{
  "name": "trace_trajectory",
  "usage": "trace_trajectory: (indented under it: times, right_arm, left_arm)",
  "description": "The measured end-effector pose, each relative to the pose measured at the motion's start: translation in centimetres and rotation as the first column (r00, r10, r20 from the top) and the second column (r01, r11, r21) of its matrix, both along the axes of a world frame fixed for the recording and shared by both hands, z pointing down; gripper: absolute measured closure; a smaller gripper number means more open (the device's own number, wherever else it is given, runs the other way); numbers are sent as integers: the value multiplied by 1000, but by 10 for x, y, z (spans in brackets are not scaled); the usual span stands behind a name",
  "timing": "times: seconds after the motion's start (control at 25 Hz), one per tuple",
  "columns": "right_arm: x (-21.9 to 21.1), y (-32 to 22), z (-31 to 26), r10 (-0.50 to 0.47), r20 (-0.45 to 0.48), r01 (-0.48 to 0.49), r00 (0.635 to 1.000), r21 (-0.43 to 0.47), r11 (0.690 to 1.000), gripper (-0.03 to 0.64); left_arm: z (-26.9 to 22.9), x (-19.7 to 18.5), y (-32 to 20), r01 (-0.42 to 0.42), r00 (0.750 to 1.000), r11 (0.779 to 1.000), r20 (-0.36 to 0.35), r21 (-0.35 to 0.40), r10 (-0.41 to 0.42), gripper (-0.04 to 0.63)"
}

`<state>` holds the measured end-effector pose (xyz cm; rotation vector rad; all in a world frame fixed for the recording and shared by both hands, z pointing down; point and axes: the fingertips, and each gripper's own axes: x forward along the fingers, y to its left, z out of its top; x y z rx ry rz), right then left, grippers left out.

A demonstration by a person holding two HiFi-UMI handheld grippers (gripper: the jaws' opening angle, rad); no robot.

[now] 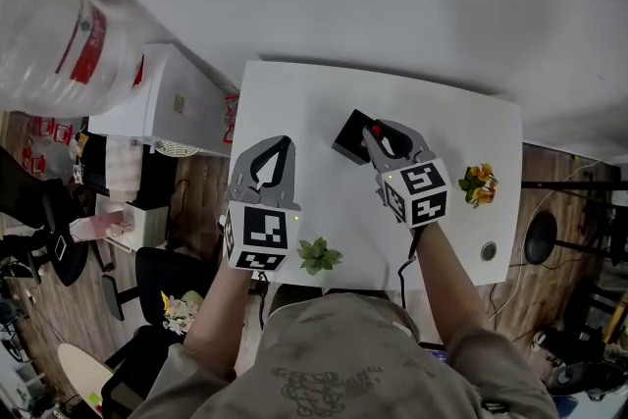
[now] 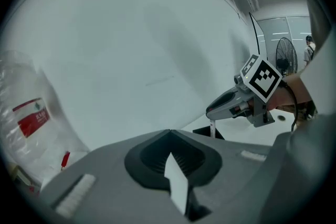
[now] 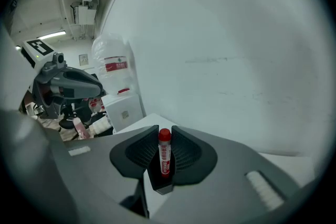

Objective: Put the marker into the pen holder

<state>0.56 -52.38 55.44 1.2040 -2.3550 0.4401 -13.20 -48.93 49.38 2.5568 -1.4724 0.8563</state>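
Observation:
A marker with a red cap (image 3: 164, 152) stands upright between the jaws of my right gripper (image 3: 165, 131), which is shut on it. Its lower end sits inside the black pen holder (image 3: 159, 184). In the head view, the right gripper (image 1: 376, 129) hangs over the pen holder (image 1: 347, 136) at the middle of the white table (image 1: 294, 103). My left gripper (image 1: 286, 142) is over the table's left part, shut and empty, its tips meeting (image 2: 169, 132). From the left gripper view, the marker's white barrel (image 2: 211, 127) drops from the right gripper (image 2: 212, 112) into the holder (image 2: 214, 135).
A small green plant (image 1: 318, 255) sits near the table's front edge. An orange flower ornament (image 1: 478, 183) and a round cable hole (image 1: 488, 251) are at the right side. Left of the table stand a white cabinet (image 1: 172, 98) and a large water bottle (image 1: 59, 34).

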Motion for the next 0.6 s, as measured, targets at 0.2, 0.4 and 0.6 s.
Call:
trace_trajectory:
  times: [0.2, 0.4, 0.6]
  right_arm:
    - [-2, 5, 38, -9, -47, 6, 999, -62, 998, 512]
    - [-1, 12, 63, -17, -92, 6, 996, -114, 994, 512]
    - [-2, 13, 66, -11, -126, -3, 992, -112, 994, 503]
  left_arm:
    - [32, -1, 5, -7, 1000, 998, 7, -68, 8, 595]
    - [51, -2, 15, -12, 1000, 993, 18, -117, 14, 595]
    - [58, -6, 23, -22, 999, 989, 20, -143, 25, 595]
